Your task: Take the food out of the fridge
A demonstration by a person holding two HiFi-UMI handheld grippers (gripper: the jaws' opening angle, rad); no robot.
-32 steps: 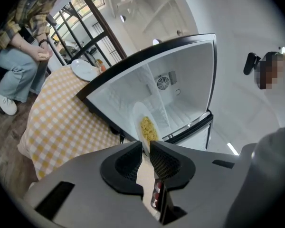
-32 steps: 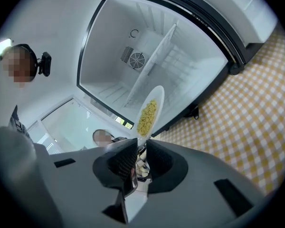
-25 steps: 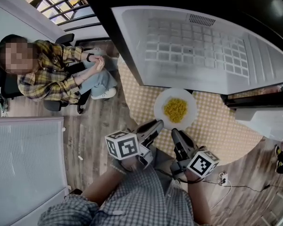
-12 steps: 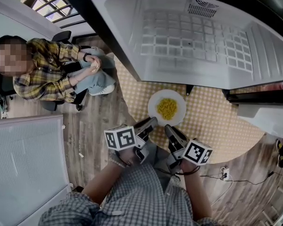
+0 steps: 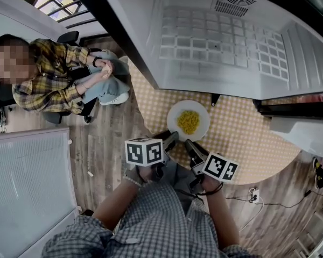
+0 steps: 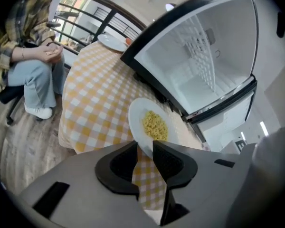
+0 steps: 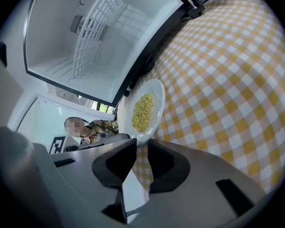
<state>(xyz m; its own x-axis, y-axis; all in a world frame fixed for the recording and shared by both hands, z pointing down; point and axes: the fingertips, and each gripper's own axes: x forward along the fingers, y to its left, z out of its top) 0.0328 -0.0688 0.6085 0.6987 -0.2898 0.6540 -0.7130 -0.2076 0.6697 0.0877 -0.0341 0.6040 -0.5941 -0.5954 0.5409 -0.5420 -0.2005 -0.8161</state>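
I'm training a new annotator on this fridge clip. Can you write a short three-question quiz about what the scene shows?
1. Where does the plate of yellow food stand?
A) on a shelf inside the fridge
B) on the checked tablecloth in front of the fridge
C) on the floor

2. True or false: the fridge is shut.

3. What is the person beside the table sitting on?

Key:
1. B
2. False, it stands open and its white inside shows.
3. A chair.
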